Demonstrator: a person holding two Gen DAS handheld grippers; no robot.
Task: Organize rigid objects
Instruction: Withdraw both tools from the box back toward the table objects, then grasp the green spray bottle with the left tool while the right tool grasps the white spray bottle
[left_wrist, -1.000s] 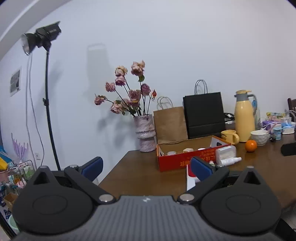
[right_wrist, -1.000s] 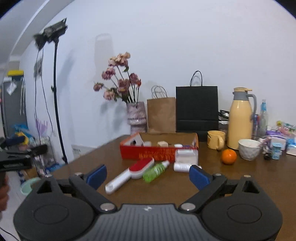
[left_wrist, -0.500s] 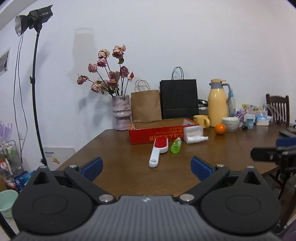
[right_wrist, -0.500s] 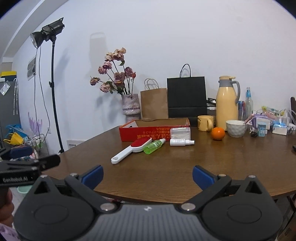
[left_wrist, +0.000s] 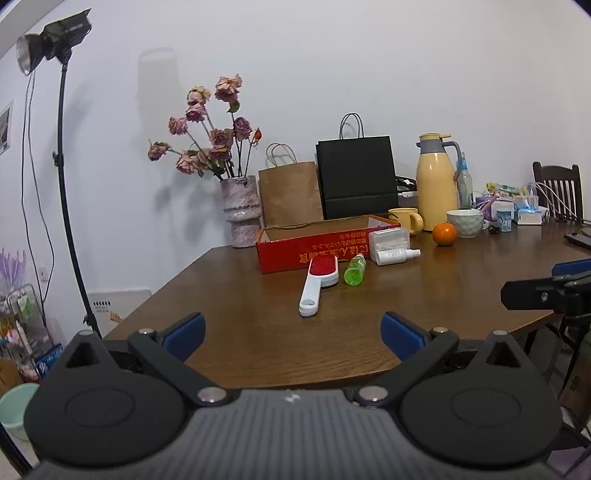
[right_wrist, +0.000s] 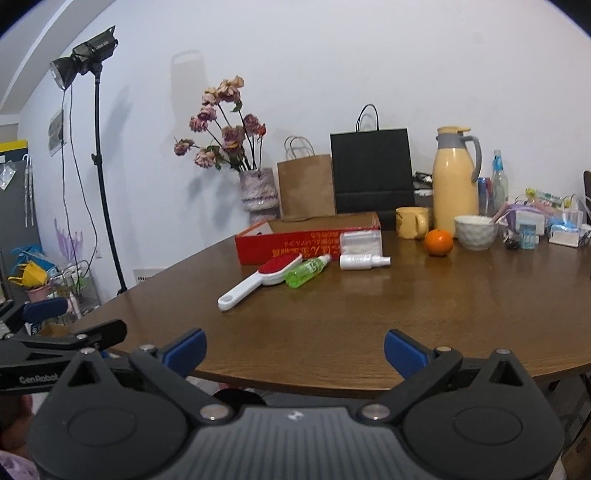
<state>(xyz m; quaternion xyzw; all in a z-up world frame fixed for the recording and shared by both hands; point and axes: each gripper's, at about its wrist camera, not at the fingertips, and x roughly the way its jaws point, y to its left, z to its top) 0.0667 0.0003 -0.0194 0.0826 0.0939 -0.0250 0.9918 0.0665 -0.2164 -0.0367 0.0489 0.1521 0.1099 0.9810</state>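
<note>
A red open box stands on the brown table. In front of it lie a white-handled red lint brush, a green bottle, a white spray bottle and a clear plastic box. My left gripper is open and empty, short of the table's near edge. My right gripper is open and empty at the near edge.
Behind the box are a vase of dried roses, a brown paper bag, a black bag, a yellow thermos, a mug, an orange, a white bowl. A light stand stands on the left.
Both grippers have pulled back from the table since a second ago, so the whole tabletop and the objects in front of the box now show. Both stay open.
</note>
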